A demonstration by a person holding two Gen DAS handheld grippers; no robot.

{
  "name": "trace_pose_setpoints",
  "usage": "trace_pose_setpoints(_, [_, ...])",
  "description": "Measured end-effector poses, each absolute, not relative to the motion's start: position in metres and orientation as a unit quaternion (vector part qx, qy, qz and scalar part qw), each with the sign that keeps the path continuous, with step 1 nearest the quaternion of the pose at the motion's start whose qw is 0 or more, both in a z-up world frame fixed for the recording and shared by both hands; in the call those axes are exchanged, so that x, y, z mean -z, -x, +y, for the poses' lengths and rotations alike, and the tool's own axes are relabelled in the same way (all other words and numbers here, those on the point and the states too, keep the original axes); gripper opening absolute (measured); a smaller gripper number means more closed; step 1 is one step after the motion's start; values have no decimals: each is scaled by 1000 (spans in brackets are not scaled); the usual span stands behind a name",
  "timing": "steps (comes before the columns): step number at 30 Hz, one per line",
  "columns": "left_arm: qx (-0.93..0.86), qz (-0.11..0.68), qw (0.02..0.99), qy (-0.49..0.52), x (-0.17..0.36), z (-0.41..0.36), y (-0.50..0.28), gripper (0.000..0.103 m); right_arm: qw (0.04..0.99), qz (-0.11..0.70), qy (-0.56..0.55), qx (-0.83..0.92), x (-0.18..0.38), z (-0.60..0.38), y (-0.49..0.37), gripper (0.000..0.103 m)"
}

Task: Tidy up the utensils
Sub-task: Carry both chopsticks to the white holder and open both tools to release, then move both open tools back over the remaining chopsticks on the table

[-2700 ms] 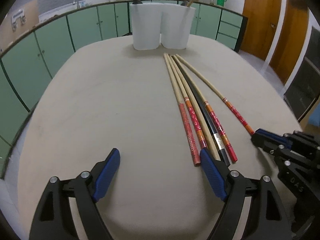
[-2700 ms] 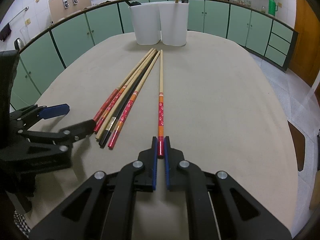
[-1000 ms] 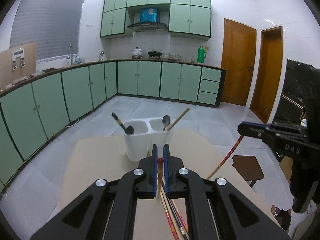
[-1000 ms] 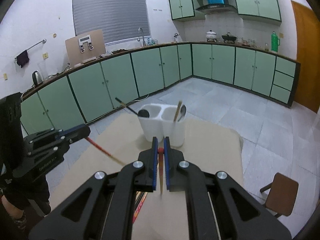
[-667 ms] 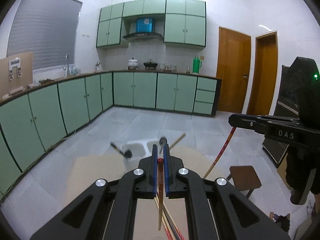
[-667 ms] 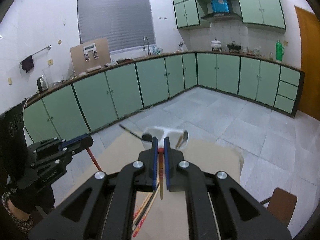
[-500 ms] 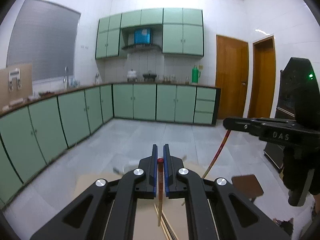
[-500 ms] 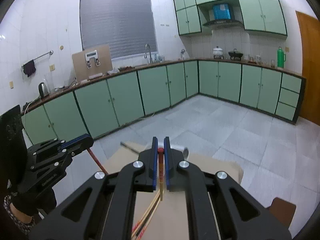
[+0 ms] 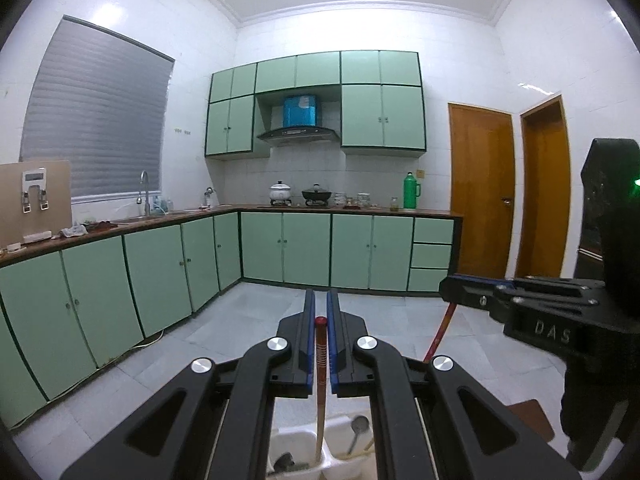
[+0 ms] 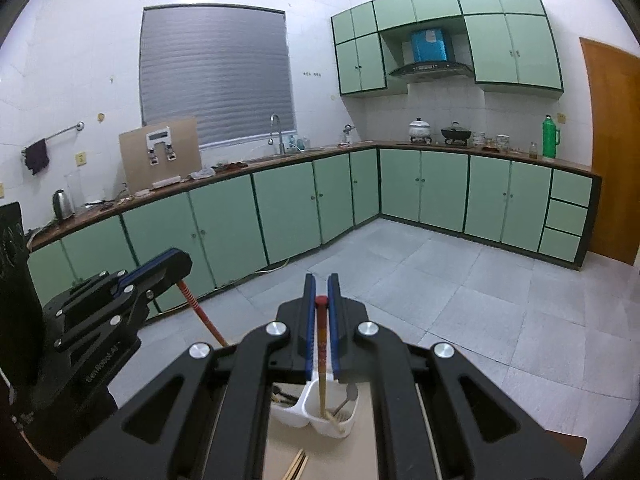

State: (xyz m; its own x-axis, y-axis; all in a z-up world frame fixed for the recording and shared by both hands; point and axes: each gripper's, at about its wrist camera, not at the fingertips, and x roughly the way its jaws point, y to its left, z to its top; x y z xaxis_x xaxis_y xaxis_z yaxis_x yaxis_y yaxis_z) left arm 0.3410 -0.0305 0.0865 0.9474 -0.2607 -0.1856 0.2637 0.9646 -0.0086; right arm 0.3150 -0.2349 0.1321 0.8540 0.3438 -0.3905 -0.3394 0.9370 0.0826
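The left black plastic two-finger gripper point(image 9: 320, 312) has matte, angular linkage arms with open triangular cut-outs, round silver screw heads at the pivots, and narrow blue pads lining the inner faces of its fingers. The right black plastic two-finger gripper point(image 10: 321, 292) is built alike; seen from the left wrist camera, its side bears the raised letters "DAS", and a green light glows on its dark upper housing.

Home kitchen: green cabinets point(image 9: 306, 248), sink point(image 10: 276, 156), range hood point(image 9: 296, 133).
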Motion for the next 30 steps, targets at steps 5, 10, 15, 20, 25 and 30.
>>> trace_pose_setpoints(5, [126, 115, 985, -1, -57, -33, -377, 5, 961, 222, 6, -164, -95, -224, -345, 5])
trace_pose_setpoints(10, [132, 153, 979, 1, -23, -31, -401, 5, 952, 254, -8, -168, -57, -220, -361, 5])
trace_pose_setpoints(15, [134, 192, 972, 0, 2, -24, -411, 7, 941, 287, -13, -177, -35, -215, -365, 11])
trace_pose_setpoints(20, [138, 201, 970, 11, 5, -11, -403, 24, 944, 286, -28, -161, -32, -226, -354, 35])
trace_pose_setpoints(25, [133, 193, 972, 21, -1, -1, -377, 44, 953, 267, -44, -136, -42, -248, -327, 66])
trace_pose_setpoints(30, [126, 183, 975, 17, 2, 4, -325, 61, 960, 247, -53, -122, -39, -268, -283, 86])
